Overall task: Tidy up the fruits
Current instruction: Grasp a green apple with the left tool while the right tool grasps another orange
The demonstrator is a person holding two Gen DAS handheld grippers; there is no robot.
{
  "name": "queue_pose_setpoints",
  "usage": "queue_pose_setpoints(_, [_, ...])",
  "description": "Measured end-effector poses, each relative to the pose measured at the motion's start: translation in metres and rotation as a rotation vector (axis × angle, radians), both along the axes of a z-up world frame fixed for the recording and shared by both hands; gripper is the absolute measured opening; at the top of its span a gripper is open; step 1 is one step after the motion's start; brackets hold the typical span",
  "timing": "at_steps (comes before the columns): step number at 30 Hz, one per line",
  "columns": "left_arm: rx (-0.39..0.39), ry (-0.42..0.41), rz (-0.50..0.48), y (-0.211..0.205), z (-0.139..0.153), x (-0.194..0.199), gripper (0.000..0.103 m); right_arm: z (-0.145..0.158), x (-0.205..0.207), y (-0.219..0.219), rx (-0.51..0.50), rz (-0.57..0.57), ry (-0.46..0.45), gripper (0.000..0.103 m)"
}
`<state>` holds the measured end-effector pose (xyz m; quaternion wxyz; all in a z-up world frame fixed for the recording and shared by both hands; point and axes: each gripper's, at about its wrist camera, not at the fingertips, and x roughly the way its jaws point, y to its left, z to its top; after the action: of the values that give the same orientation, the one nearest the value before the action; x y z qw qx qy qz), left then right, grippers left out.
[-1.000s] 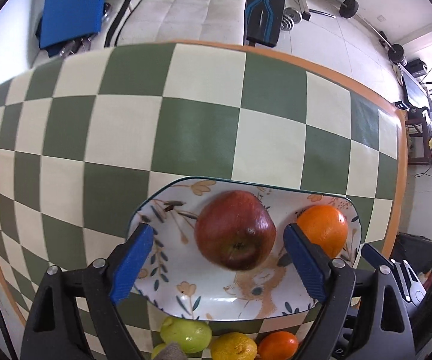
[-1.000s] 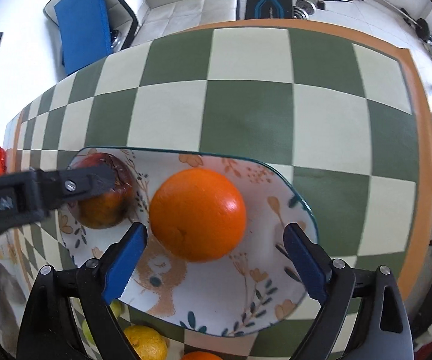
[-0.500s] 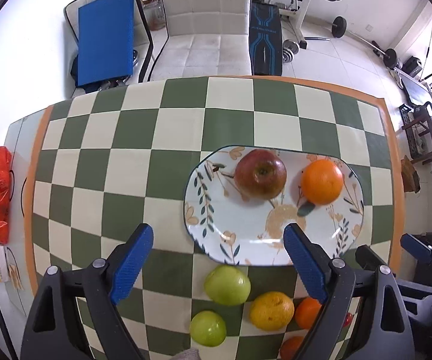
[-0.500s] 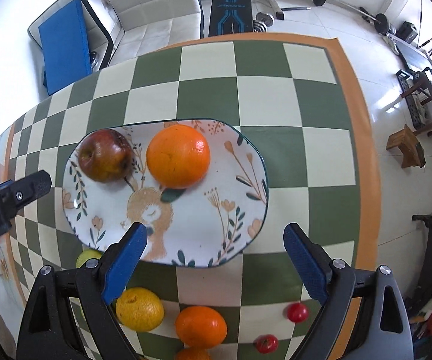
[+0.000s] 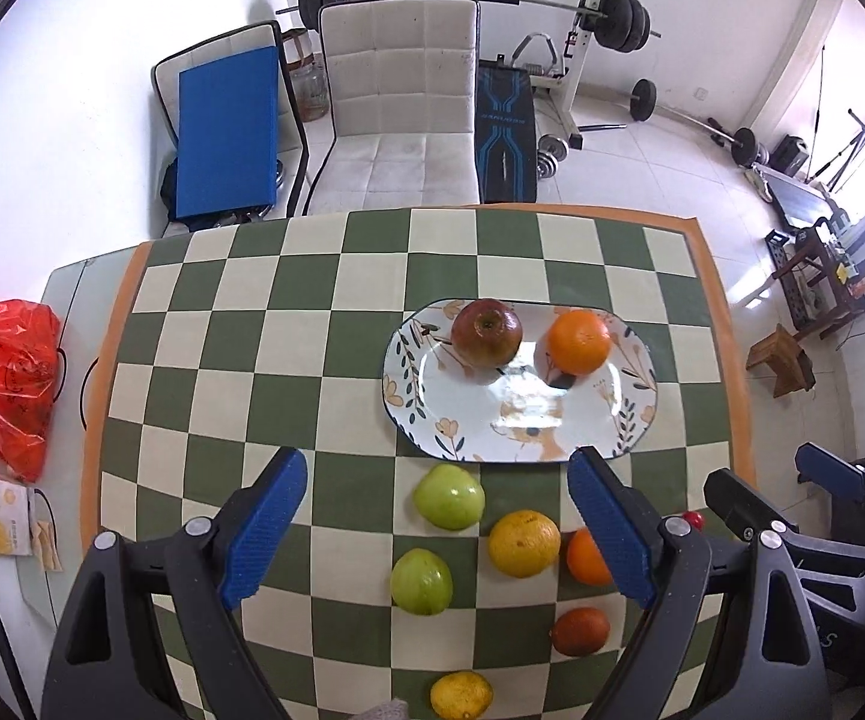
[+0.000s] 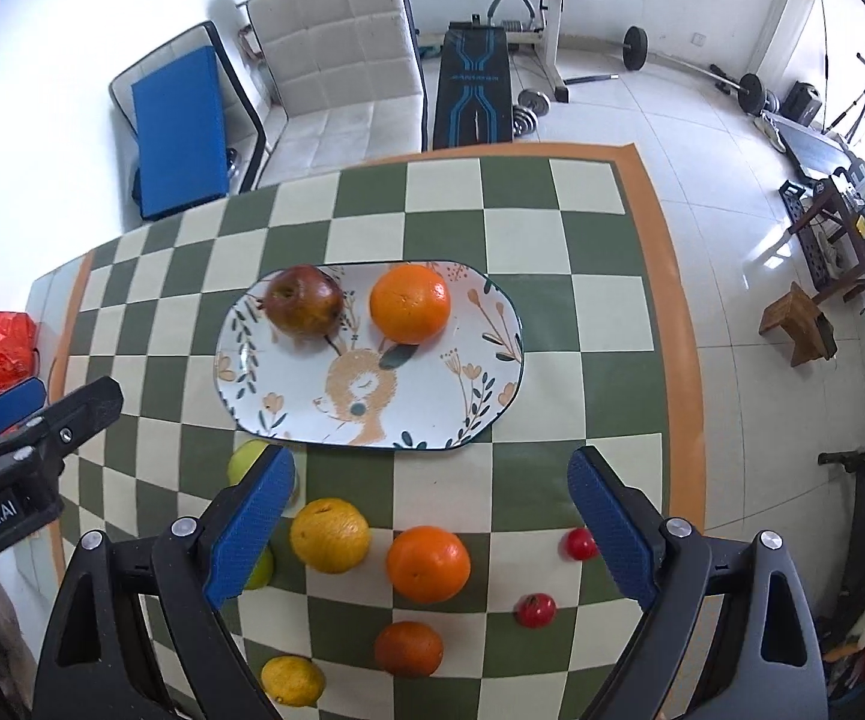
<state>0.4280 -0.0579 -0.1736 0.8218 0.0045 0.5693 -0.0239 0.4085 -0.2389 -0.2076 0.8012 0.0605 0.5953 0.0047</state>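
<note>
Both tools have lifted well away from the plate since a sec ago; the fruit they hovered right over now looks small and far below, w/ much more of the room in view.

Left tool [image 5: 435,516]: jaws wide apart, nothing held. Right tool [image 6: 432,516]: same, wide apart & empty.

Below them, a green-and-cream checked table [image 5: 240,324]. Between the left tool's blue pads sit two green apples [image 5: 449,497] and a yellow citrus [image 5: 523,542]; an orange [image 6: 428,564] lies just beside that. Nearer the table's front edge: a darker orange [image 6: 408,648], a lemon [image 6: 292,680], plus two small red tomatoes [image 6: 535,610] off to the right side.

Farther out, an oblong floral plate [image 6: 480,384] carries a red apple [image 6: 304,309] and a big orange [image 6: 410,302], side by side, not touching, on its far half.

Beyond the table: white padded chair [image 5: 399,120], weight bench [image 5: 504,132]. Red plastic bag [image 5: 3,372] at the left.
</note>
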Motion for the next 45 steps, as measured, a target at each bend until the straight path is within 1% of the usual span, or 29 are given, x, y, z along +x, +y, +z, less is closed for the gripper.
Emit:
queue_pose_setpoints(5, [0.000, -0.037, -0.009, 0.001, 0.018, -0.021, 0.089, 0.032, -0.027, 0.004, 0.008, 0.004, -0.042, 0.095])
queue_pose_setpoints(7, [-0.009, -0.048, -0.010, 0.002, 0.023, -0.029, 0.089, 0.042, -0.037, 0.003, 0.005, -0.003, -0.063, 0.095])
queue_pose_setpoints(10, [-0.003, -0.063, -0.011, 0.002, 0.028, -0.038, 0.089, 0.053, -0.050, 0.003, 0.009, -0.014, -0.084, 0.095])
queue_pose_setpoints(18, [-0.007, -0.086, -0.001, 0.003, 0.033, -0.049, 0.089, 0.072, -0.072, 0.001, 0.026, -0.031, -0.121, 0.095])
queue_pose_setpoints(21, [-0.010, -0.090, 0.020, 0.005, 0.030, -0.048, 0.089, 0.072, -0.075, 0.001, 0.032, -0.031, -0.121, 0.095])
queue_pose_setpoints(22, [-0.004, -0.087, 0.029, 0.006, 0.027, -0.046, 0.090, 0.071, -0.076, 0.001, 0.036, -0.033, -0.119, 0.095])
queue_pose_setpoints(23, [0.006, -0.080, 0.038, 0.008, 0.023, -0.044, 0.098, 0.069, -0.076, 0.001, 0.042, -0.034, -0.118, 0.095])
queue_pose_setpoints(24, [0.019, -0.071, 0.047, 0.009, 0.018, -0.042, 0.101, 0.068, -0.076, 0.000, 0.048, -0.035, -0.116, 0.095])
queue_pose_setpoints(25, [0.031, -0.065, 0.055, 0.011, 0.014, -0.040, 0.102, 0.065, -0.075, -0.001, 0.059, -0.039, -0.112, 0.095])
queue_pose_setpoints(28, [0.075, -0.016, 0.087, 0.020, -0.010, -0.037, 0.102, 0.044, -0.072, -0.005, 0.090, -0.046, -0.068, 0.095])
queue_pose_setpoints(30, [0.095, 0.030, 0.103, 0.027, -0.029, -0.035, 0.102, 0.021, -0.068, -0.007, 0.102, -0.045, -0.020, 0.095])
queue_pose_setpoints(33, [0.120, 0.107, 0.116, 0.035, -0.061, -0.036, 0.102, -0.028, -0.064, -0.006, 0.109, -0.035, 0.085, 0.095])
queue_pose_setpoints(34, [0.123, 0.137, 0.115, 0.036, -0.073, -0.036, 0.102, -0.050, -0.063, -0.005, 0.117, -0.033, 0.128, 0.095])
queue_pose_setpoints(38, [0.109, 0.252, 0.107, 0.038, -0.114, -0.034, 0.102, -0.117, -0.058, -0.006, 0.127, -0.047, 0.244, 0.094])
queue_pose_setpoints(41, [0.099, 0.319, 0.096, 0.034, -0.141, -0.030, 0.102, -0.152, -0.056, -0.005, 0.130, -0.050, 0.303, 0.087])
queue_pose_setpoints(44, [0.081, 0.390, 0.073, 0.027, -0.169, -0.026, 0.102, -0.175, -0.053, -0.001, 0.124, -0.033, 0.331, 0.081])
queue_pose_setpoints(45, [0.076, 0.414, 0.069, 0.025, -0.177, -0.025, 0.102, -0.179, -0.051, 0.002, 0.121, -0.023, 0.336, 0.076])
